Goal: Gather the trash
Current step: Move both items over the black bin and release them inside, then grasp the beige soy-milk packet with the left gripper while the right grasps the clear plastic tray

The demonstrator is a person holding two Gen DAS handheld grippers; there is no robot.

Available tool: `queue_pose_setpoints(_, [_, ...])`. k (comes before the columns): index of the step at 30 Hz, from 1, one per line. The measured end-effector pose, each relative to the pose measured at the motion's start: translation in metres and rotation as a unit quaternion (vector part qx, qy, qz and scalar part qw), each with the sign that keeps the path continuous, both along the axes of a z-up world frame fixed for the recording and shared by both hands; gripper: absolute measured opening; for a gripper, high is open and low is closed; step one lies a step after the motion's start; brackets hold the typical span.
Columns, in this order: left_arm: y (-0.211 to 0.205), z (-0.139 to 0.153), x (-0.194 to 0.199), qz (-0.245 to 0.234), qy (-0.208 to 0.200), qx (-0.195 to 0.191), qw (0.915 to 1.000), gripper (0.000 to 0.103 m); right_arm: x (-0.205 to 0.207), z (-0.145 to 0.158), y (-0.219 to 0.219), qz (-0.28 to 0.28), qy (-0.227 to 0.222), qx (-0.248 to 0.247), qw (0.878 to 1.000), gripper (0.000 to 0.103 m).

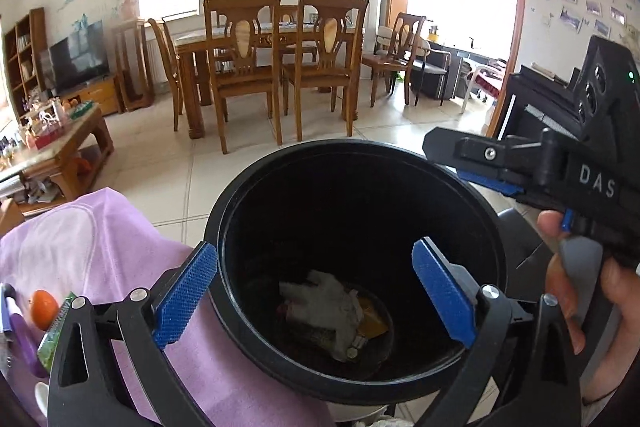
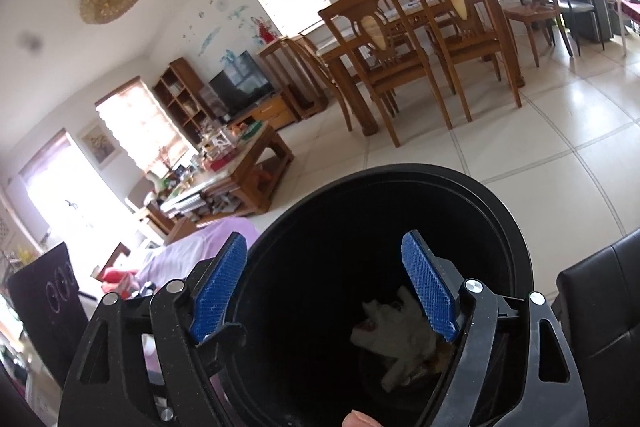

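Blown-out windows [image 2: 138, 123], fisheye-warped edges, sharp focus

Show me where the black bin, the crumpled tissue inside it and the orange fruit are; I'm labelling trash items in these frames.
black bin [image 1: 224, 227]: left wrist view, on its left rim.
crumpled tissue [image 1: 326, 301]: left wrist view, on the middle of the wad at the bin's bottom.
orange fruit [image 1: 43, 308]: left wrist view, on its visible skin, at the lower left edge.

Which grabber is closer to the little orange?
Left. The left gripper hangs over the bin, next to the orange; the right gripper is at the bin's other side.
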State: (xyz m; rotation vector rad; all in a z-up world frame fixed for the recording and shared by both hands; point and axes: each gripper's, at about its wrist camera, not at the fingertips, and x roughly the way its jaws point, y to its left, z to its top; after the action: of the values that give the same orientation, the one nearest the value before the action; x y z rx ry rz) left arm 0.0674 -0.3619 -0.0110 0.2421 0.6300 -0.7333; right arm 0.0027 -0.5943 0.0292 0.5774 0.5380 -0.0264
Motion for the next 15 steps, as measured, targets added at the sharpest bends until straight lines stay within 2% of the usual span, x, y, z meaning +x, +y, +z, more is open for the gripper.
queue_pose_setpoints(3, [0.007, 0.005, -0.005, 0.002, -0.007, 0.006, 1.0000, 0.098, -0.006, 0.003, 0.004, 0.003, -0.005, 0.014, 1.000, 0.097])
queue_pose_setpoints(4, [0.011, 0.007, -0.007, 0.002, -0.007, 0.008, 0.9999, 0.098, -0.009, 0.003, 0.006, 0.004, -0.007, 0.020, 1.000, 0.098])
queue_pose_setpoints(10, [0.043, 0.015, -0.016, 0.018, -0.018, 0.034, 0.9991, 0.098, -0.012, 0.007, 0.019, -0.003, 0.014, 0.040, 0.999, 0.098])
queue_pose_setpoints(15, [0.096, 0.029, -0.023, 0.050, -0.028, 0.030, 0.9979, 0.098, -0.013, 0.012, 0.044, -0.006, 0.013, 0.010, 1.000, 0.098])
